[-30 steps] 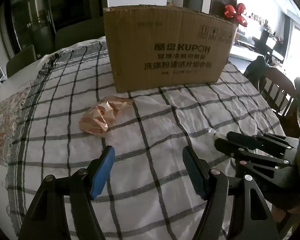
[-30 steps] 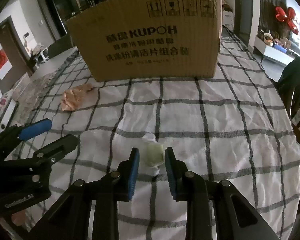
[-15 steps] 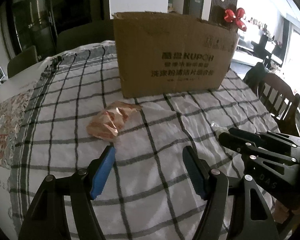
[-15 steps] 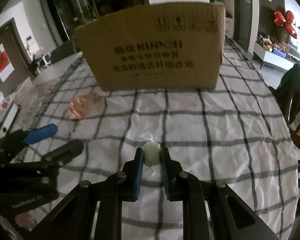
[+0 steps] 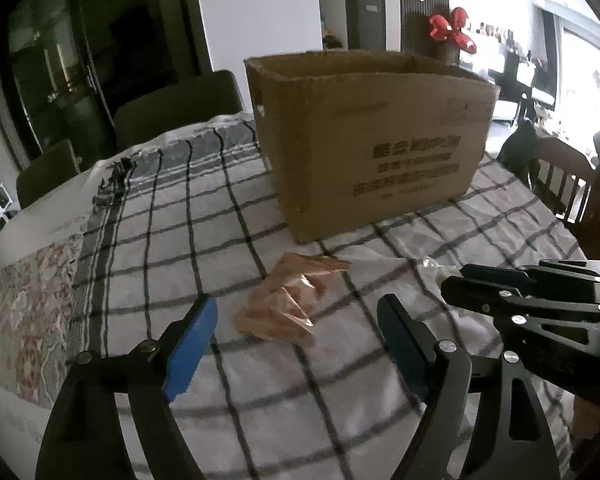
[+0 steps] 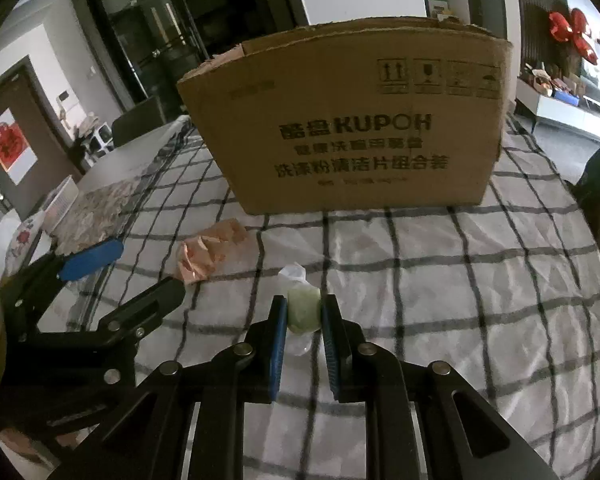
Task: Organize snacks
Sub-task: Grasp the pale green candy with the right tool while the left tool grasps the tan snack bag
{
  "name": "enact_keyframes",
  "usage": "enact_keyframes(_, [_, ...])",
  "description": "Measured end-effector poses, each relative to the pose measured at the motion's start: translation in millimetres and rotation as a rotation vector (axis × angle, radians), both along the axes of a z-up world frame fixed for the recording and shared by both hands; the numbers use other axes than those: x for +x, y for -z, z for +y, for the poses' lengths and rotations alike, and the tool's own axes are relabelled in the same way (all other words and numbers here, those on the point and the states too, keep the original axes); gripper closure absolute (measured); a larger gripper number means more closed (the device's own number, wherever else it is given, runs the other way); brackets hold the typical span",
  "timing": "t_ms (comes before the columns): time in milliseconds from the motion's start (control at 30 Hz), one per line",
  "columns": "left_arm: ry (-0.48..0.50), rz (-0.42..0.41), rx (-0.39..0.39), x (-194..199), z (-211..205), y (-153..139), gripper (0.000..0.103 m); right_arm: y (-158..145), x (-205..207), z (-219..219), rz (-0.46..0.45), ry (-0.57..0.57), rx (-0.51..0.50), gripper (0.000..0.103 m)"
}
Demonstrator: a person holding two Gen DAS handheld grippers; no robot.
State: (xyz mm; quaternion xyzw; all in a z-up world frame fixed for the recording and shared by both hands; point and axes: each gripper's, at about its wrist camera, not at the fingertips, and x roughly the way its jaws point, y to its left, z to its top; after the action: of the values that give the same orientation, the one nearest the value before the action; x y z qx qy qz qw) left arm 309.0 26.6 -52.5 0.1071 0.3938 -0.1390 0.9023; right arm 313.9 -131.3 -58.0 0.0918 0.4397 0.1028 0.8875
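A pale green snack in a clear wrapper (image 6: 304, 312) is pinched between the blue pads of my right gripper (image 6: 304, 310), which is shut on it just above the checked cloth. An orange snack packet (image 5: 288, 304) (image 6: 204, 254) lies on the cloth just beyond my left gripper (image 5: 296, 316). The left jaws are opening, with nothing between them. A large open cardboard box (image 5: 372, 136) (image 6: 352, 128) stands on the table behind both snacks. In the left wrist view the right gripper (image 5: 456, 276) comes in from the right edge.
A black-and-white checked cloth (image 5: 204, 216) covers the table, with a floral cloth (image 5: 32, 300) at its left side. Dark chairs (image 5: 176, 108) stand behind the table and a wooden chair (image 5: 568, 184) at the right.
My right gripper closed on the green snack and lifted it a little. My left gripper moved toward the orange packet and its jaws spread wider.
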Motion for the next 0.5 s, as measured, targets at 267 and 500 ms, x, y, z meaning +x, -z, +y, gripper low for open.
enact_keyframes(267, [0.01, 0.083, 0.025, 34.5, 0.3, 25.8, 0.021, 12.9, 22.0, 11.1, 0.056, 0.003, 0.02, 0.084])
enact_keyframes(500, [-0.005, 0.126, 0.005, 48.1, -1.8, 41.1, 0.033, 18.9, 31.8, 12.9, 0.075, 0.006, 0.0, 0.084])
